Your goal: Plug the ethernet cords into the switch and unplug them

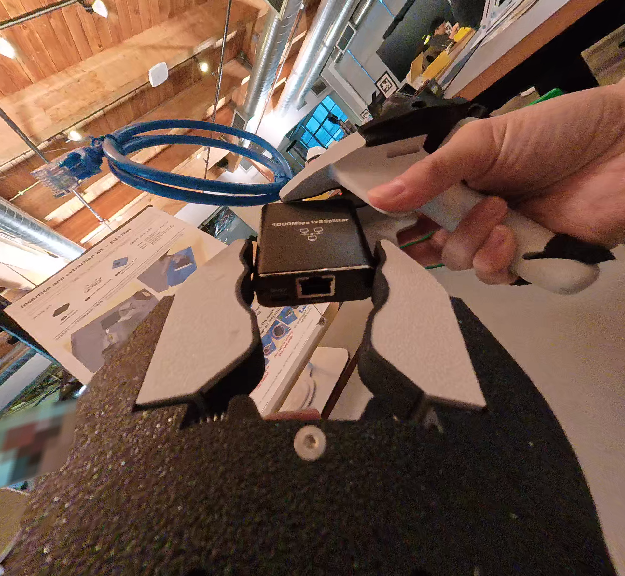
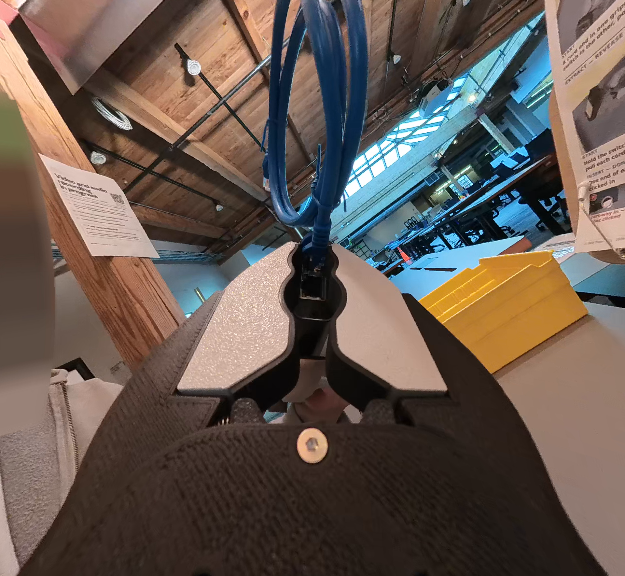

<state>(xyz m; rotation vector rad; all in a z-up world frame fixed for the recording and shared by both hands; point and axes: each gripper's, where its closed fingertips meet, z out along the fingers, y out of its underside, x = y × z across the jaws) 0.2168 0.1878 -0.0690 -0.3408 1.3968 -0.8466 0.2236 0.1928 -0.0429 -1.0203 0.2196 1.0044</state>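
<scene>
The left claw (image 1: 313, 268) is closed on the black switch (image 1: 313, 248), one finger pressed to each side wall, an empty port facing back toward its camera. At the switch's far end sits the right claw (image 2: 313, 275), held by a hand (image 1: 527, 194); its fingers are nearly together around the blue ethernet cord (image 2: 318, 103) at the plug boot, right at the switch's ports. The rest of the cord loops upward beyond that claw, its free plug (image 1: 55, 175) dangling. A yellow bin (image 2: 500, 299) lies on the worktop (image 2: 558, 390) to the right claw's right.
</scene>
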